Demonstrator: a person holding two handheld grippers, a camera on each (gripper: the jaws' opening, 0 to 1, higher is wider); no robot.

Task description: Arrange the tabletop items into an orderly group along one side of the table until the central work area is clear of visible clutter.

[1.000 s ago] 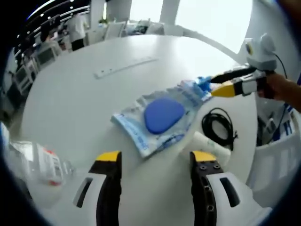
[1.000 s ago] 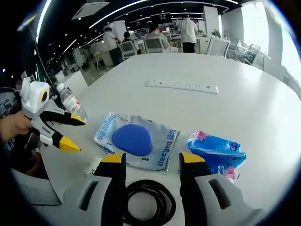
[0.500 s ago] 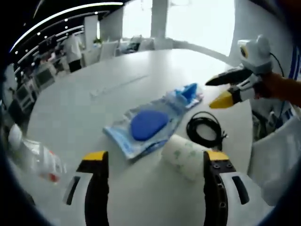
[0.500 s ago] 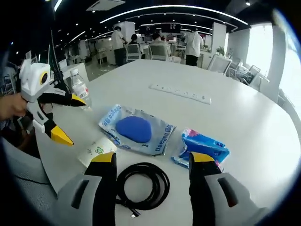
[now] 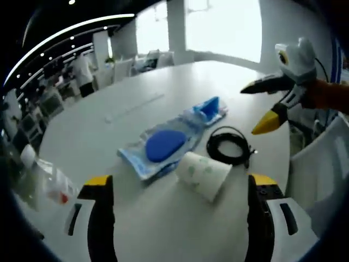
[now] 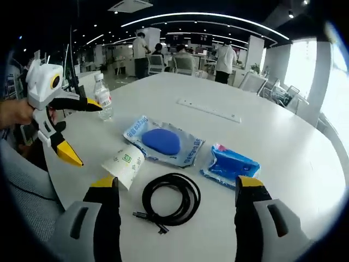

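A paper cup lies on its side on the round white table. Beside it sit a coiled black cable, a silver pouch with a blue pad and a blue tissue pack. My left gripper hovers open off the table's near edge, holding nothing. My right gripper is open too, above the cable, with nothing between its jaws.
A clear water bottle stands near the table's edge by the left gripper. A white power strip lies farther across the table. Office chairs, desks and several people fill the background. A hand holds the right gripper.
Both views have pulled back from the table, bringing the paper cup and whole cable into sight. The jaws of both grippers have spread wider. The items have not moved.
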